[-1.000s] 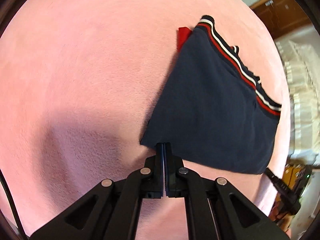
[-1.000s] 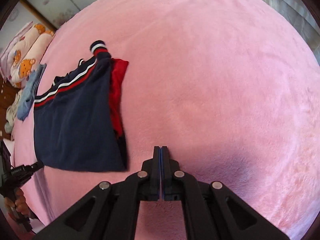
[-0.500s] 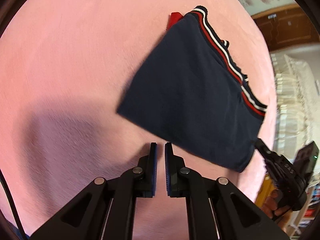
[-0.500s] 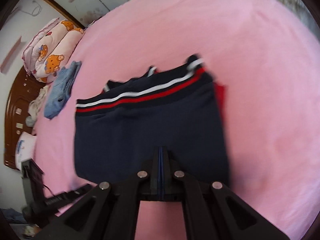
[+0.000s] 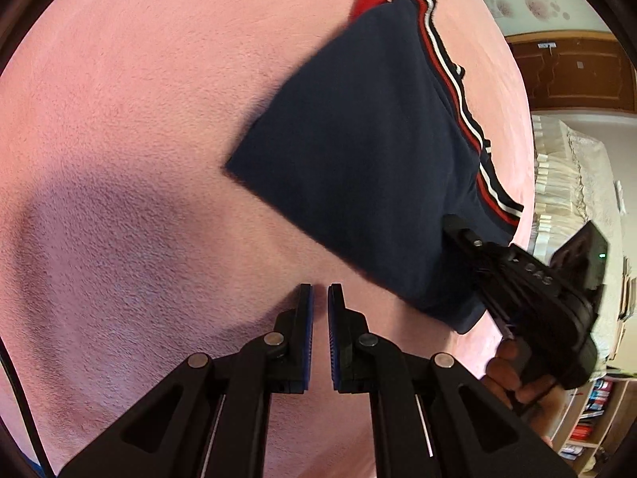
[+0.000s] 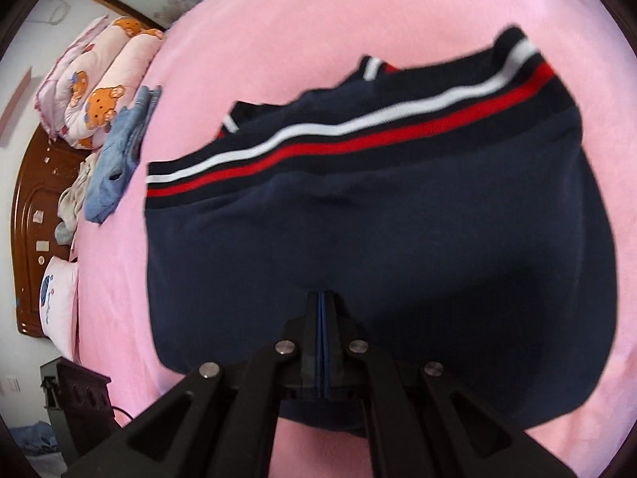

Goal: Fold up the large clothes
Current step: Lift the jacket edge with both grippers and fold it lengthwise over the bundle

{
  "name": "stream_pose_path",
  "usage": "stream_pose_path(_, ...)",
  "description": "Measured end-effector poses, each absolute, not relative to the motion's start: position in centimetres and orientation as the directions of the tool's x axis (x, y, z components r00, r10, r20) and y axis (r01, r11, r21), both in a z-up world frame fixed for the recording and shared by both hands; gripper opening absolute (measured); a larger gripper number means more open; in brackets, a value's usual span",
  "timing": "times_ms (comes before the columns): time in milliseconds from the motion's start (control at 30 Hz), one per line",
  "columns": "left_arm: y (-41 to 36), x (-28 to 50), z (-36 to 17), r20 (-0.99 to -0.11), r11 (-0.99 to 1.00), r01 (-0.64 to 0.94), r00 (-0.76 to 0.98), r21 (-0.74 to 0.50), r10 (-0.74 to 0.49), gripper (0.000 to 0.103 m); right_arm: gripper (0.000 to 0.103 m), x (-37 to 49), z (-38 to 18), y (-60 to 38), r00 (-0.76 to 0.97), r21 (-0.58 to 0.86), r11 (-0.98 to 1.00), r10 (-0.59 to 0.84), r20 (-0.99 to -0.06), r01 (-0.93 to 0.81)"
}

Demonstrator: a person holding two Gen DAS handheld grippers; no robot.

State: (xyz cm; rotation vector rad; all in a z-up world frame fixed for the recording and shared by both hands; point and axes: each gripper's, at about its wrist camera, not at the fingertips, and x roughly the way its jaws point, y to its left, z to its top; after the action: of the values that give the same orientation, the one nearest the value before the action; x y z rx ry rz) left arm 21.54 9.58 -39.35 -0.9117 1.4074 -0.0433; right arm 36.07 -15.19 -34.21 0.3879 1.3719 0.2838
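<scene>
Folded navy sweater (image 5: 370,151) on pink blanket (image 5: 131,119).
Left gripper (image 5: 320,290) released, jaws slightly apart above blanket; right gripper (image 6: 323,296) clenched, empty, over sweater's near edge.

A fuzzy pink blanket (image 6: 278,12) is covering the bed; teddy-bear-print quilts (image 6: 95,83) and folded blue denim (image 6: 119,151) are lying near the brown wooden headboard (image 6: 36,199).
</scene>
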Motion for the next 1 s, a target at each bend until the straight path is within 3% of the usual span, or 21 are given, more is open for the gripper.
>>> stream_pose_path(200, 9.8, 22.8, -39.4, -0.786, 0.660, -0.435, 0.253, -0.613, -0.564, 0.012, 0.000, 37.1, -35.7, -15.2, 0.119, 0.439, 0.898, 0.435, -0.893, 0.010)
stream_pose_path(600, 10.3, 23.6, -40.7, -0.662, 0.479, -0.461, 0.453, -0.747, -0.596, 0.045, 0.000, 37.2, -35.7, -15.1, 0.123, 0.460, 0.888, 0.458, -0.880, -0.011)
stream_pose_path(1000, 10.9, 27.3, -40.7, -0.622, 0.376, -0.496, 0.616, -0.783, -0.483, 0.045, 0.000, 36.6, -35.7, -15.9, 0.159, 0.479, 0.878, 0.475, -0.866, -0.012)
